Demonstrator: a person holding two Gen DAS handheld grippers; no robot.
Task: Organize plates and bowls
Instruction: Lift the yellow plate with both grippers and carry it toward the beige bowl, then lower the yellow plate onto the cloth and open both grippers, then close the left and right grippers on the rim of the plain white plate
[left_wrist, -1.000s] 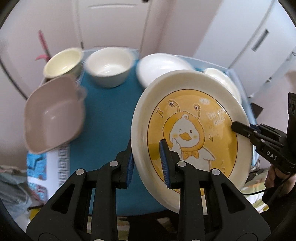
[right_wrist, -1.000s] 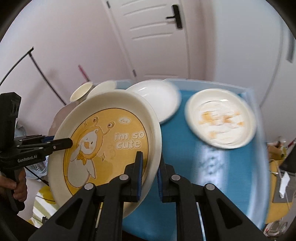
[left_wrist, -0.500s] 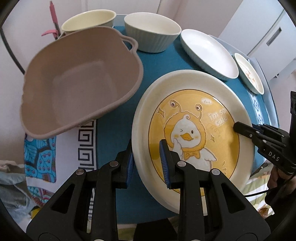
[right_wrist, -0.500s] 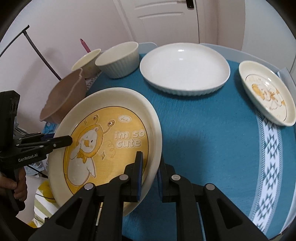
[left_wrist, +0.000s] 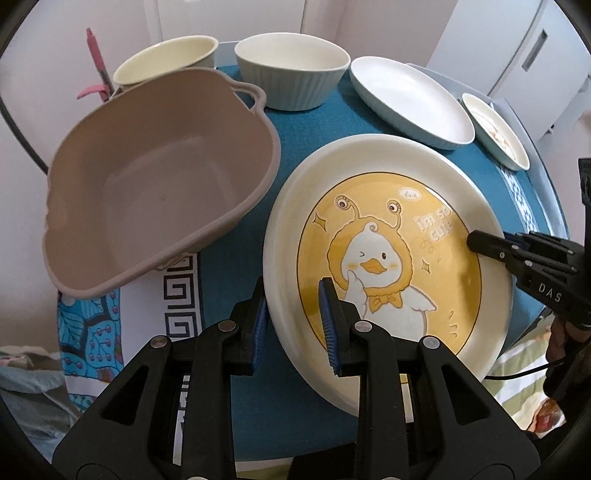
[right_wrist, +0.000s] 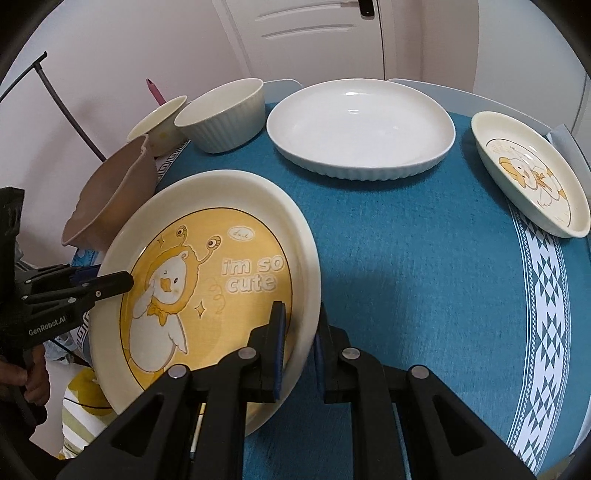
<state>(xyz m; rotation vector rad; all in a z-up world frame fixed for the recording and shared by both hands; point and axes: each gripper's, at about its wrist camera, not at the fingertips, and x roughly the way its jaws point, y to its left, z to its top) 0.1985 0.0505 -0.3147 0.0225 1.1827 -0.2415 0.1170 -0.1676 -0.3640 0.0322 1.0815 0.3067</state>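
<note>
Duck plate (left_wrist: 388, 254) held tilted above near edge of counter (right_wrist: 424, 277), beside beige basin (left_wrist: 155, 184). Left gripper (left_wrist: 293, 317) clamps plate rim on one side, right gripper (right_wrist: 298, 343) clamps opposite rim; both closed on it. Step in hand: carrying plate toward its place, likely onto white plate (right_wrist: 362, 125) or near small duck plate (right_wrist: 532, 173). Next move needs level lowering, both grippers together, before release.
</note>
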